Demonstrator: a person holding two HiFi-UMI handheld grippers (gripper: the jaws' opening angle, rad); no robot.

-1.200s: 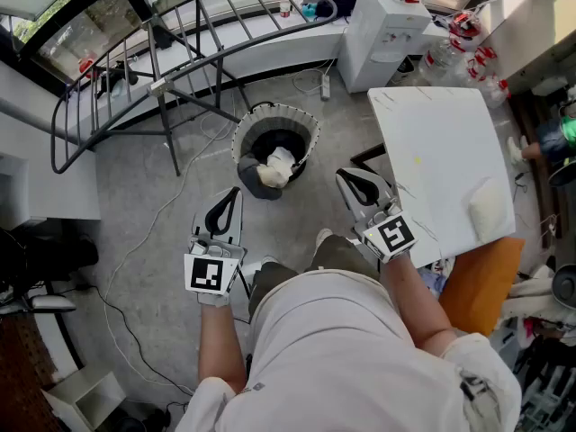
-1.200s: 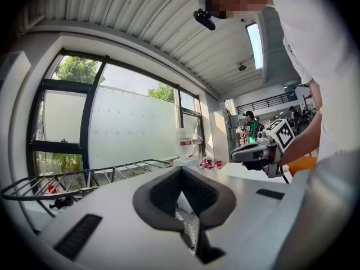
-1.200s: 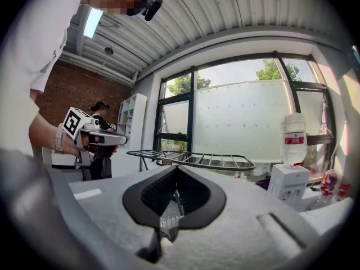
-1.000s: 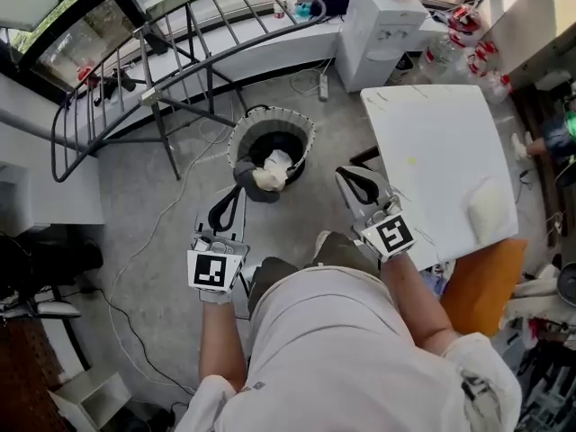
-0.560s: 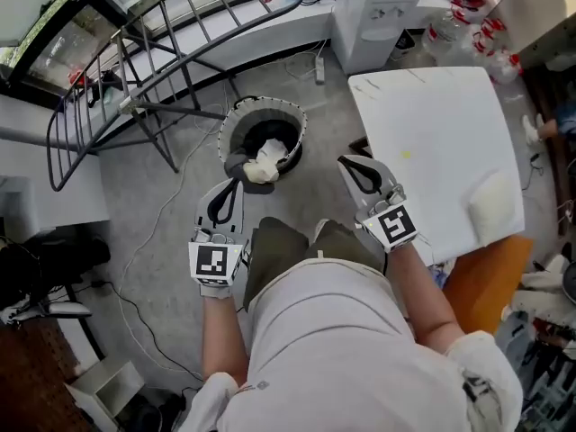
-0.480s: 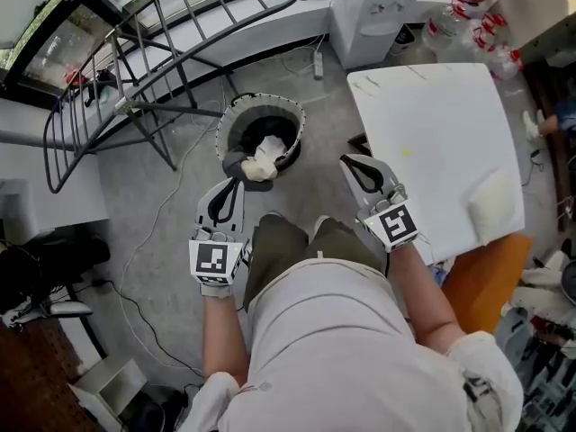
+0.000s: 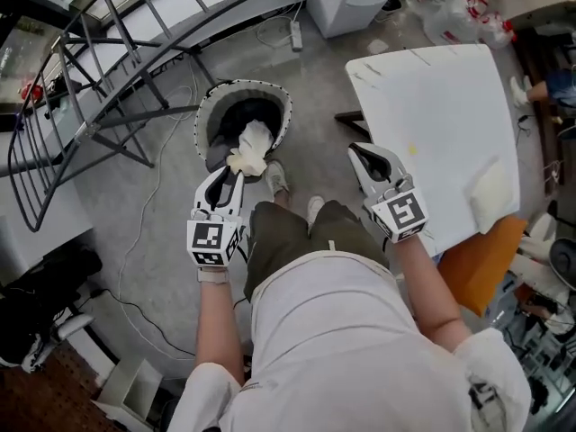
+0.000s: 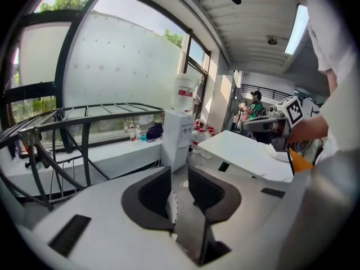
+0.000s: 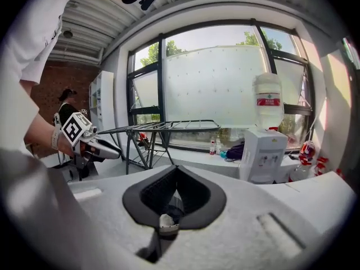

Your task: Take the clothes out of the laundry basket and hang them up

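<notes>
Both grippers lowered nearer laundry basket (image 7: 241,86), left gripper (image 7: 229,176) jaws just parted, nothing between, cream clothes (image 7: 252,144) in basket at its 12 o'clock, right gripper (image 7: 371,156) closed, empty.

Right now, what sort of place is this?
Likely a workroom or lab staged for laundry, not a home: a drying rack by large windows, a laundry basket on bare concrete floor, and a water dispenser.
</notes>
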